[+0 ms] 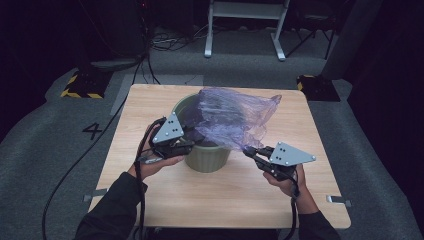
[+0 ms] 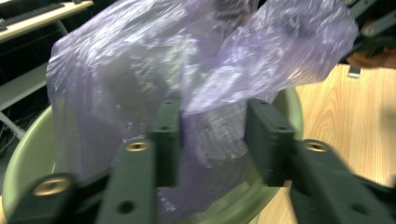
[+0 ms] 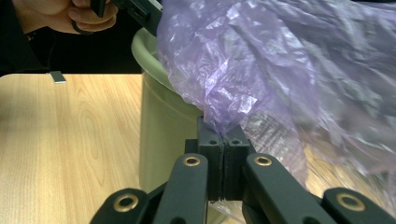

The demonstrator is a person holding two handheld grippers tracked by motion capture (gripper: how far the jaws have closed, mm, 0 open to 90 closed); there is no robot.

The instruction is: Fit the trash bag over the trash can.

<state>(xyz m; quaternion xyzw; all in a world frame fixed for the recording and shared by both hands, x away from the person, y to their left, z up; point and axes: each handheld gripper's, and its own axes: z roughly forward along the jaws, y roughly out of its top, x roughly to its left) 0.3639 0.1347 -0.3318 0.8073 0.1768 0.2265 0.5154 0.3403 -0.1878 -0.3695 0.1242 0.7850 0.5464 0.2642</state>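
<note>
Purple plastic bag (image 1: 231,117) billows over the middle of the high view, half in and half out of the green bin (image 1: 206,156), spreading toward the upper right of the frame. Beneath both, the wooden table (image 1: 150,195) takes up the centre, with grey carpet around it.

Judging by the layout, the step in hand is lining the bin: the bag's mouth has to be opened and pulled down over the rim.

At lower right of the high view, the right gripper (image 1: 248,152) has its 2 jaws clamped tight on a corner of the bag; its own view shows the film (image 3: 219,119) pinched where the pads meet. At centre left, the left gripper (image 1: 189,145) sits at the bin's near rim. In its own view the jaws stand apart with bag film (image 2: 212,135) bunched between them, the pads not pressing it.

Next, the left jaws would probably need to close on that edge so both hands can stretch the opening across the rim; thin film could slip or tear.
</note>
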